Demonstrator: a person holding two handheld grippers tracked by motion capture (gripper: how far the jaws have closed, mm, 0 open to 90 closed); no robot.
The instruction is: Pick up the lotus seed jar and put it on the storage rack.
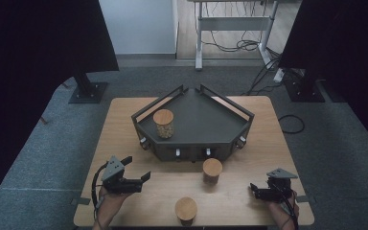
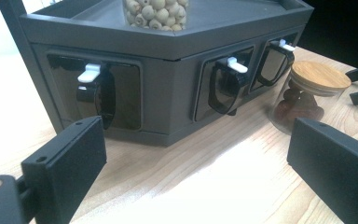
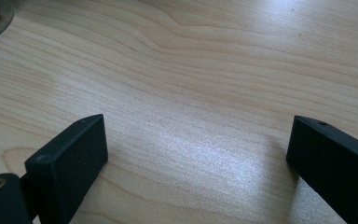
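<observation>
Both the left gripper point(image 1: 138, 176) and right gripper point(image 1: 254, 188) are held wide open and empty, the bean jar point(image 2: 307, 95) seen beyond the left jaws.

nothing here can be read: no words, labels, brand marks or numbers show on the dark corner rack point(image 1: 206, 125), on the wooden lids of the jars point(image 1: 212, 167), on the white-tipped hooks point(image 2: 89, 73) along the rack's front, or on the bare desk point(image 3: 205, 70).
</observation>
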